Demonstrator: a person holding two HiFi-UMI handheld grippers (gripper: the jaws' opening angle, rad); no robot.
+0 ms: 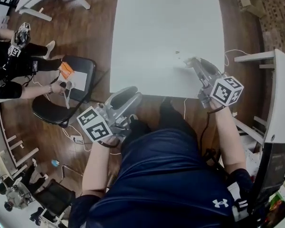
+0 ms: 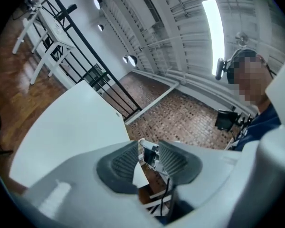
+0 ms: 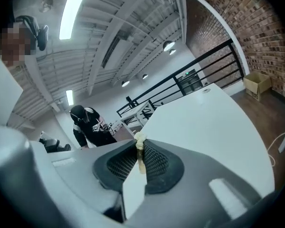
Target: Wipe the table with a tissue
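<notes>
The white table [image 1: 166, 32] fills the upper middle of the head view. My right gripper [image 1: 189, 61] reaches over its near right edge and is shut on a small pale wad of tissue [image 3: 139, 140], which pokes out above the dark ribbed pads [image 3: 154, 163]. My left gripper [image 1: 130, 94] hovers off the table's near left corner, over the wooden floor. Its jaws stand open with nothing between them [image 2: 148, 148]. In both gripper views the tabletop [image 2: 71, 132] [image 3: 204, 127] stretches away beyond the jaws.
At the left sits another person in black [image 1: 9, 65] beside a black chair [image 1: 52, 110] bearing orange and white items. A white rack [image 1: 275, 103] stands at the right. Cables lie on the floor. A cardboard box [image 3: 257, 83] sits beyond the table.
</notes>
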